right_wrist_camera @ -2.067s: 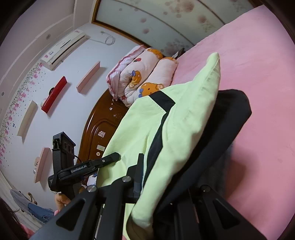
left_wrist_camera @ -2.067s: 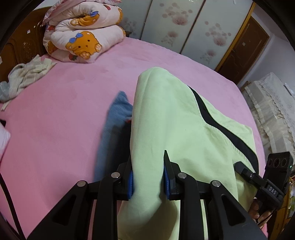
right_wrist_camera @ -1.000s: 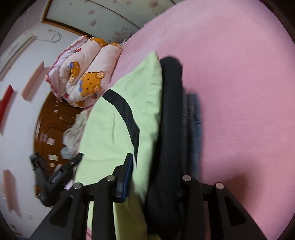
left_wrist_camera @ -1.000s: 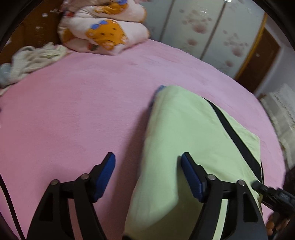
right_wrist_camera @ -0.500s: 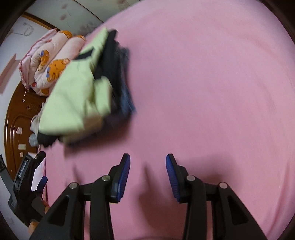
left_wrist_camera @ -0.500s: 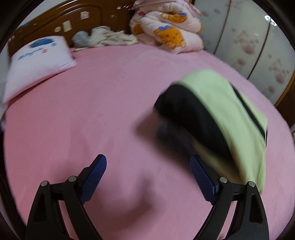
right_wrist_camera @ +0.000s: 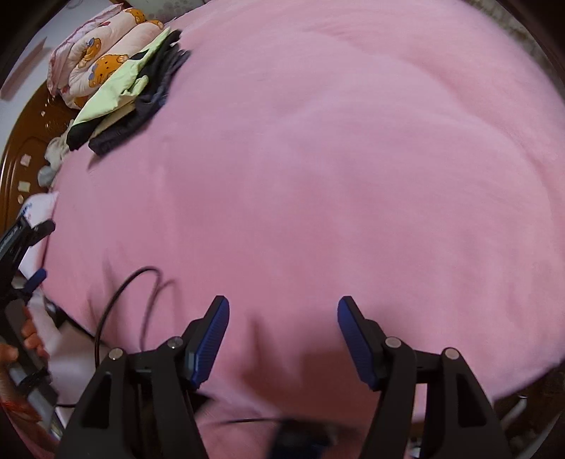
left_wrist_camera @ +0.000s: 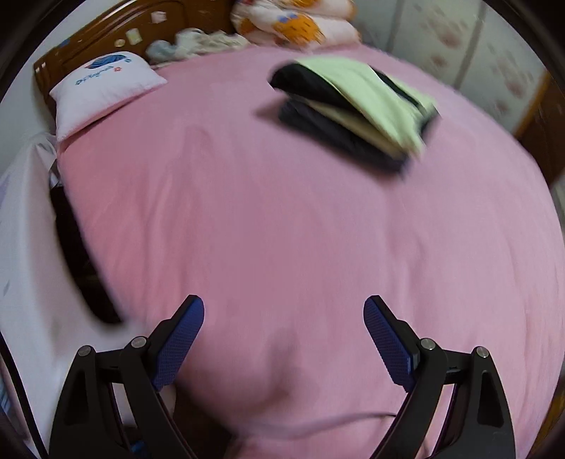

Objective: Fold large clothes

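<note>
A folded stack of clothes, a light green garment (left_wrist_camera: pixel 374 95) on black and dark blue ones, lies on the far part of the pink bed (left_wrist_camera: pixel 282 229). The right wrist view has the same green garment (right_wrist_camera: pixel 116 88) at its upper left. My left gripper (left_wrist_camera: pixel 284 314) hangs wide open over bare pink sheet near the bed's front edge, far from the stack. My right gripper (right_wrist_camera: pixel 282 317) is opening, nothing between its blue pads, also over bare sheet. In the right wrist view a hand (right_wrist_camera: pixel 21 339) holds the left gripper at the far left.
A white pillow (left_wrist_camera: pixel 106 88) lies at the bed's left by the wooden headboard (left_wrist_camera: pixel 106 31). A rolled bear-print quilt (left_wrist_camera: pixel 296 17) and loose pale clothes (left_wrist_camera: pixel 197 42) sit at the head end. A black cable (right_wrist_camera: pixel 123 293) loops over the near edge. A dark strip (left_wrist_camera: pixel 81 261) lies beside the white side cover.
Both grippers let go of the folded green and black stack and pulled back to the bed's near edge. The stack now lies far off. The right jaws have spread wider.
</note>
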`<state>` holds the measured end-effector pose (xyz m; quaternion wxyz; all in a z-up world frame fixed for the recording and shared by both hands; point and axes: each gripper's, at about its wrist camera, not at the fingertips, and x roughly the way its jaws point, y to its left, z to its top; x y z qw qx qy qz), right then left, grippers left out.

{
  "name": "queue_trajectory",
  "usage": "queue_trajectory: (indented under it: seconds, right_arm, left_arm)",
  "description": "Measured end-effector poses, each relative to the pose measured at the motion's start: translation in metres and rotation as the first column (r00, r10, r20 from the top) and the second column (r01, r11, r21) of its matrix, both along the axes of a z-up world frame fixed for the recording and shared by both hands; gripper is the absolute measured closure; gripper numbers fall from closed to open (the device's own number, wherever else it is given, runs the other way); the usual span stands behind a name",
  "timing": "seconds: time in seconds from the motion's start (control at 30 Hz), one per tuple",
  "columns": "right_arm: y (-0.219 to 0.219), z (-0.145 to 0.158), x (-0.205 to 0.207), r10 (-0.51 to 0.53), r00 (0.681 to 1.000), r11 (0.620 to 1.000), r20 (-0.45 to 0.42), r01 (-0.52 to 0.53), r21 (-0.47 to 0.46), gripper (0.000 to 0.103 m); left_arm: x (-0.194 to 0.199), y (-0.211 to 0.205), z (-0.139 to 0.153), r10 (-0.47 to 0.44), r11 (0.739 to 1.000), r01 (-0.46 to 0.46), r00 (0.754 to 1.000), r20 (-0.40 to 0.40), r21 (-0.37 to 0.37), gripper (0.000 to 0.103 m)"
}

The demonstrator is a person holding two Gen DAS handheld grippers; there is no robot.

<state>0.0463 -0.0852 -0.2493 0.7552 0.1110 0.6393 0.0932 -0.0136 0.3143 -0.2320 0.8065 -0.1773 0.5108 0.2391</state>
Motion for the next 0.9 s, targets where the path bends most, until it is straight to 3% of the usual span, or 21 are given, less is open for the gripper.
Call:
queue_trajectory:
  seconds: [0.13,0.27,0.33,0.43,0.53,0.63,0.77,0.9]
  right_arm:
    - [-0.064,0.037,-0.041,-0.011,0.999,0.997,0.050,0.014,-0.077,0.036]
    - [-0.119,0.083,-0.069,-0.058,0.994,0.993,0.090,0.066,-0.094,0.030]
    - [-0.141,0.114,-0.078,-0.100,0.984,0.990,0.145,0.113,-0.082,0.027]
    - [-0.156,0.153,-0.081,-0.116,0.971,0.988,0.211,0.135,-0.077,0.025]
    - [-0.160,0.179,-0.081,-0.100,0.966,0.991,0.237,0.119,-0.067,0.025]
    - [-0.157,0.208,-0.087,-0.053,0.961,0.995,0.270,0.075,-0.069,0.025]
    - [-0.152,0.234,-0.103,-0.078,0.967,0.995,0.244,0.089,-0.035,0.025]
    - [-0.146,0.247,-0.124,-0.136,0.952,0.990,0.275,0.143,-0.006,0.025]
  left_arm:
    - [-0.064,-0.070,0.023,-0.078,0.996,0.076,0.996,-0.041,-0.045,0.012]
    - [-0.101,-0.128,0.058,-0.130,0.984,0.132,0.991,0.025,-0.116,0.012]
    - [-0.102,-0.150,0.076,-0.216,0.970,0.220,0.975,0.044,-0.102,0.012]
    - [-0.085,-0.179,0.105,-0.332,0.941,0.333,0.943,0.029,-0.058,0.012]
    - [-0.078,-0.202,0.139,-0.379,0.919,0.388,0.918,0.113,-0.067,0.012]
    - [-0.071,-0.226,0.167,-0.425,0.901,0.432,0.897,0.123,-0.038,0.012]
    - [-0.082,-0.246,0.198,-0.492,0.864,0.501,0.862,0.125,-0.052,0.012]
    - [-0.101,-0.256,0.216,-0.518,0.855,0.517,0.847,0.119,0.044,0.011]
